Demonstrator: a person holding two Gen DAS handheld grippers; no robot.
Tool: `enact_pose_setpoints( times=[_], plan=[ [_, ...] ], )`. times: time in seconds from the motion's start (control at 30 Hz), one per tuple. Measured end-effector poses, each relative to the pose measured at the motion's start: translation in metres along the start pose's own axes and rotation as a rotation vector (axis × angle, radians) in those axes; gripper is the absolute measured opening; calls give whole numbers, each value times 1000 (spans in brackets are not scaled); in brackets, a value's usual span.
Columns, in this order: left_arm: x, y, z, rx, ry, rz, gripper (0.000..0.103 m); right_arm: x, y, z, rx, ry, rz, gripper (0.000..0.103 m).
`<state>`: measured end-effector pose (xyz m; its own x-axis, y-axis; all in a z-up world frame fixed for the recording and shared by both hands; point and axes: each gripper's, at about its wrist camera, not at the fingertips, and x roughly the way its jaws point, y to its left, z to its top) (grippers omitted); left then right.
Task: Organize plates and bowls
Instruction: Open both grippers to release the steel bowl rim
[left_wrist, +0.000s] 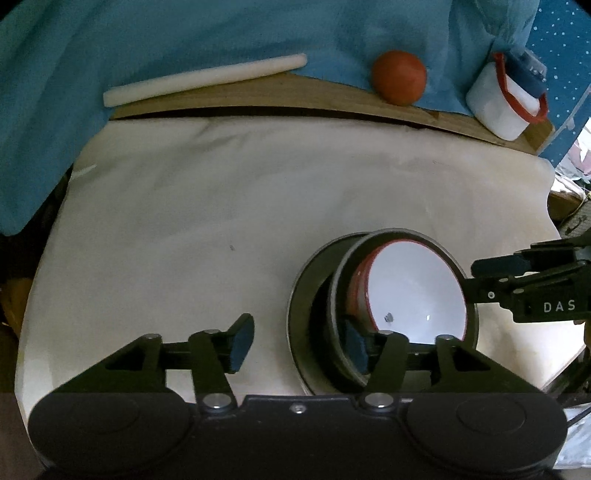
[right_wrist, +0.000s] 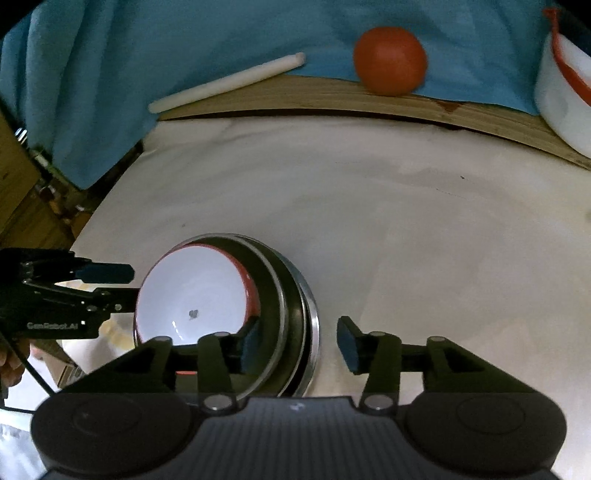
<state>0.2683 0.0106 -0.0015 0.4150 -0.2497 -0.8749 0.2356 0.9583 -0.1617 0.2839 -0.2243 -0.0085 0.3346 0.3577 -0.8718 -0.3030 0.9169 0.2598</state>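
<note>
A white bowl with a red outside (left_wrist: 417, 288) sits nested in stacked dark metal bowls (left_wrist: 314, 314) on the white cloth. The stack also shows in the right wrist view (right_wrist: 291, 295), with the white bowl (right_wrist: 192, 291) on top. My left gripper (left_wrist: 299, 341) is open, its right finger inside the stack's left side. My right gripper (right_wrist: 299, 339) is open, its left finger inside the stack's right side. Each gripper shows in the other's view, at the right (left_wrist: 517, 273) and at the left (right_wrist: 92, 280).
At the back, on a wooden board (left_wrist: 258, 96) against a blue cloth (left_wrist: 184, 37), lie a white rolling pin (left_wrist: 203, 79), an orange ball (left_wrist: 399, 77) and a white red-rimmed container (left_wrist: 502, 99). The white cloth (left_wrist: 221, 221) covers the table.
</note>
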Motion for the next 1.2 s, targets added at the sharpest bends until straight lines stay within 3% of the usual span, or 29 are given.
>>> enact_pose_setpoints(
  times=[0.3,0.6,0.7,1.07,1.2],
  plan=[
    [1,3,0,6,-20,14,76,-3,5,-3,-5,-21,-82,71],
    [-1,-2,0,-7,-24,38,77,-2,6,0,-41,-29,-103,77],
    [-3,-4,0,-23,-32,64,86,-2,4,1,-58,-31,-101,79],
    [-2,-12,-5,-114,-54,169,87,-9,7,4,-111,-76,-111,99],
    [-4,-19,-7,-118,-77,221,96,-13,6,4,-122,-104,-102,102]
  ],
)
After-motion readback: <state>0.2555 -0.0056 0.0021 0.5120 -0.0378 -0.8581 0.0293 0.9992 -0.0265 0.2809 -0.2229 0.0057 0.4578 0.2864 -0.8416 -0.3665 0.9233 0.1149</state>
